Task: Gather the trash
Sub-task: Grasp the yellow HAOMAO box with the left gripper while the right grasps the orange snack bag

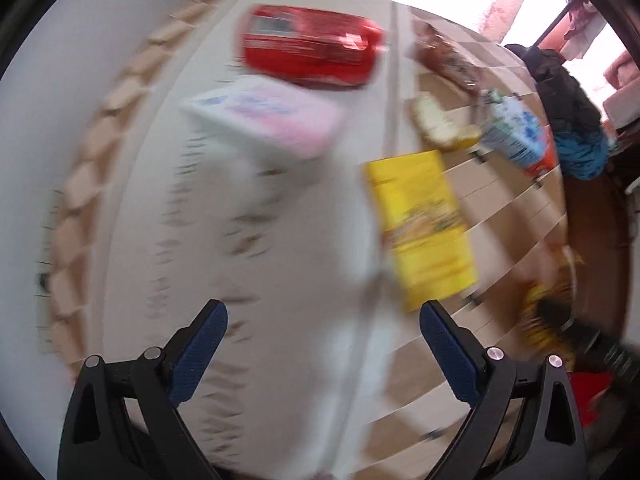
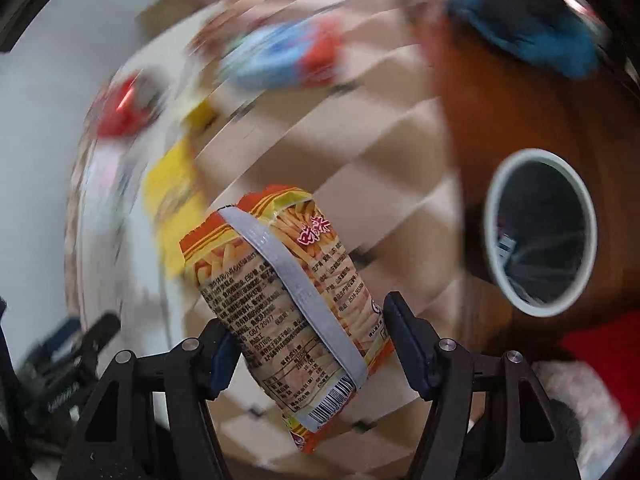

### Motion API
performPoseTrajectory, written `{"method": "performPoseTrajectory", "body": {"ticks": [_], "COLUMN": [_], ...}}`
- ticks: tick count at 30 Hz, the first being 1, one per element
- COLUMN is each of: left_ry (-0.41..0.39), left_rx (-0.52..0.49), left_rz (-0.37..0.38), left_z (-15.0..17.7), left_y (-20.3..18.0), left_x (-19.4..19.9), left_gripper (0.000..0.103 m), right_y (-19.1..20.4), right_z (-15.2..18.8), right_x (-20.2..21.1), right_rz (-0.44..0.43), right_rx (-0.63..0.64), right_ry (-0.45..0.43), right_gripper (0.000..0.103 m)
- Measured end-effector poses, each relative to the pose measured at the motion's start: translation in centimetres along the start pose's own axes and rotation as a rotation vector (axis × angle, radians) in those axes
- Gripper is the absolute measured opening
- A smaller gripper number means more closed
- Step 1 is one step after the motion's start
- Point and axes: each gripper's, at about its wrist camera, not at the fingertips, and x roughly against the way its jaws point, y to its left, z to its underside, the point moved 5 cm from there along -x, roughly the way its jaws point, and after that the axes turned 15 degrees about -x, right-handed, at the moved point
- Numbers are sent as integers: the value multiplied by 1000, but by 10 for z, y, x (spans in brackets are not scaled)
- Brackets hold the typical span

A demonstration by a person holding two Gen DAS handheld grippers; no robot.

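My right gripper (image 2: pixel 310 330) is shut on an orange snack bag (image 2: pixel 280 280) printed with fries and holds it above the floor. A white-rimmed trash bin (image 2: pixel 540 232) with a dark liner stands to its right. My left gripper (image 1: pixel 322 320) is open and empty above a white patterned cloth (image 1: pixel 260 260). Ahead of it lie a yellow packet (image 1: pixel 424 228), a pink-and-white box (image 1: pixel 268 114), a red bag (image 1: pixel 310 48), a blue-and-white carton (image 1: pixel 516 132), a brown wrapper (image 1: pixel 448 56) and a yellowish bread-like piece (image 1: pixel 444 124). Both views are motion-blurred.
A beige tiled floor (image 1: pixel 500 200) lies right of the cloth. Dark and blue clothes (image 1: pixel 568 112) are piled at the far right on brown wooden furniture (image 2: pixel 520 100). A red cloth (image 2: pixel 600 344) lies below the bin. The right gripper shows blurred in the left wrist view (image 1: pixel 592 344).
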Motion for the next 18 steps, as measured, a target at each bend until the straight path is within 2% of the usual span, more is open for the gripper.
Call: {"method": "performPoseTrajectory", "body": {"ticks": [2,4,8,10,11,13,14,18], "left_ry": [22,37,50,47,50,44,23,18], "left_rx": [19,25,3,-21,-34,-63,-75,-132], "left_rz": [58,93,59,2,-22,-59,-60,-76], "left_z": [-15,-31,-53,-56,-58,-58,-56,-34], "left_y": [-11,-22,-37,-39,-40,-42,-43,-43], "left_x": [-9,-19,-31,-35,-37,-38,-35,-29], "left_gripper": [97,97,97,89,77,72,61,59], "right_y": [-11,-28,-43,-48,-49,-59,-63,-54], "right_z": [-12,-19,-19,-19,-19,-18,-17,-14], "right_x": [-5,-1,12,18,22,33,36,39], "right_rz": [-19,-51,-106,-117,-118,-123,-125,-108], "right_rx": [-47,-80,-90,-99,-104,-112,-113,-73], "right_ry": [42,72,85,70,62,40,32,10], "right_gripper": [72,82,84,84,84,84,84,84]}}
